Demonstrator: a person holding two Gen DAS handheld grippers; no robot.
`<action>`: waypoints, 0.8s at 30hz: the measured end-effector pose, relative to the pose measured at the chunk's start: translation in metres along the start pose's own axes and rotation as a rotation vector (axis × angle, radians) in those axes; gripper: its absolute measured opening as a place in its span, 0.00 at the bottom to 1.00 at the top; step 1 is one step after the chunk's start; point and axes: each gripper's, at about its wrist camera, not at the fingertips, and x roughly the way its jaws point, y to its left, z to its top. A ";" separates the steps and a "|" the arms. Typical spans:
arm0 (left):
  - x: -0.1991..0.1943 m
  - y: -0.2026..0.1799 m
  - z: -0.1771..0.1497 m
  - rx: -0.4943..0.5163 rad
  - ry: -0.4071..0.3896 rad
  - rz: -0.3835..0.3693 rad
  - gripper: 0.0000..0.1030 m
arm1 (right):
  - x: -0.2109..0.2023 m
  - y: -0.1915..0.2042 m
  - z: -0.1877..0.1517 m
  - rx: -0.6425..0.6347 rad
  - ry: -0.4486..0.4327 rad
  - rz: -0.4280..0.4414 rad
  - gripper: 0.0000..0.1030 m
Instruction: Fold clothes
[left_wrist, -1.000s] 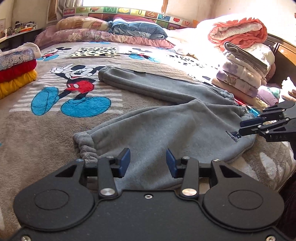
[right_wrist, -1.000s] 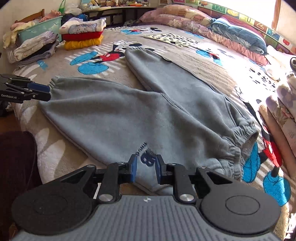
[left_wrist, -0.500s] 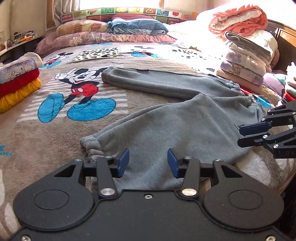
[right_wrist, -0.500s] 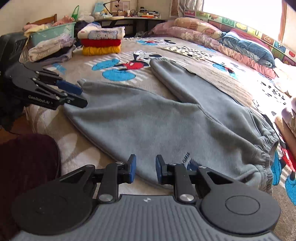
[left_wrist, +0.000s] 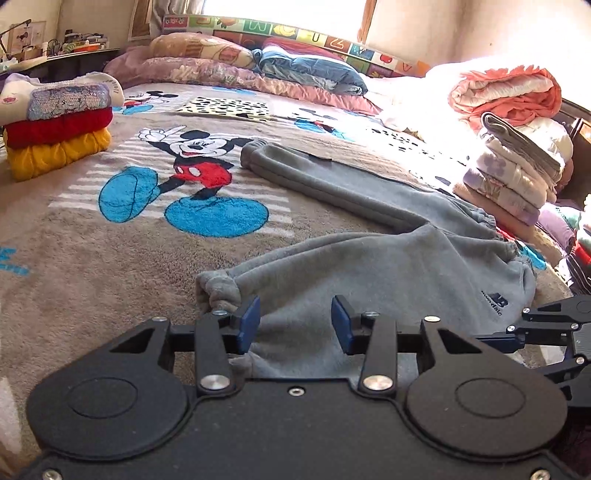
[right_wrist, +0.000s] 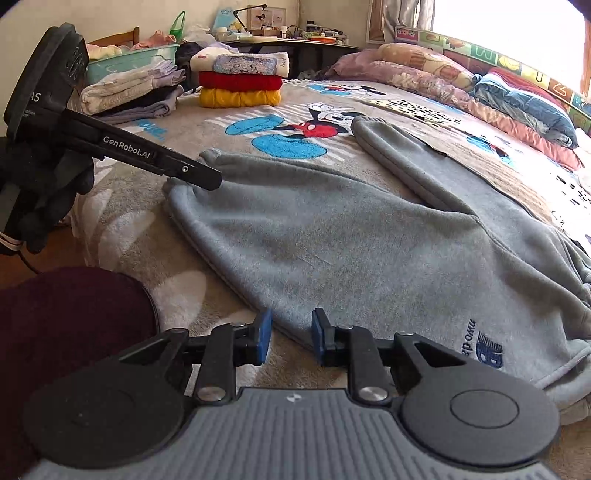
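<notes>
Grey sweatpants (left_wrist: 369, 273) lie spread on the Mickey Mouse bedspread (left_wrist: 92, 251), legs apart, waistband to the right. My left gripper (left_wrist: 294, 325) is open, its blue pads on either side of the near leg's cuff (left_wrist: 218, 290), low over the cloth. In the right wrist view the sweatpants (right_wrist: 369, 243) fill the middle. My right gripper (right_wrist: 287, 336) is open with a narrower gap, at the near hem of the pants, beside the logo (right_wrist: 487, 345). The left gripper also shows there (right_wrist: 199, 173), at the cuff.
Folded yellow, red and white clothes (left_wrist: 55, 125) are stacked at the far left. A taller pile of folded clothes (left_wrist: 517, 162) stands at the right. Pillows (left_wrist: 258, 70) line the headboard. A dark red rug (right_wrist: 74, 332) lies beside the bed edge.
My left gripper has moved right and down onto the near leg's cuff. My right gripper has slid left along the near hem, away from the logo. Both stay open.
</notes>
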 end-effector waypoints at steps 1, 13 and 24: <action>0.005 0.002 0.000 0.002 0.016 0.033 0.40 | 0.001 0.001 0.003 0.000 -0.016 -0.007 0.23; -0.011 -0.001 0.004 0.072 -0.112 0.078 0.52 | -0.028 -0.018 0.002 0.012 -0.091 -0.046 0.43; 0.051 -0.003 -0.008 0.198 0.054 0.031 0.51 | -0.039 -0.111 -0.036 0.188 -0.110 -0.304 0.42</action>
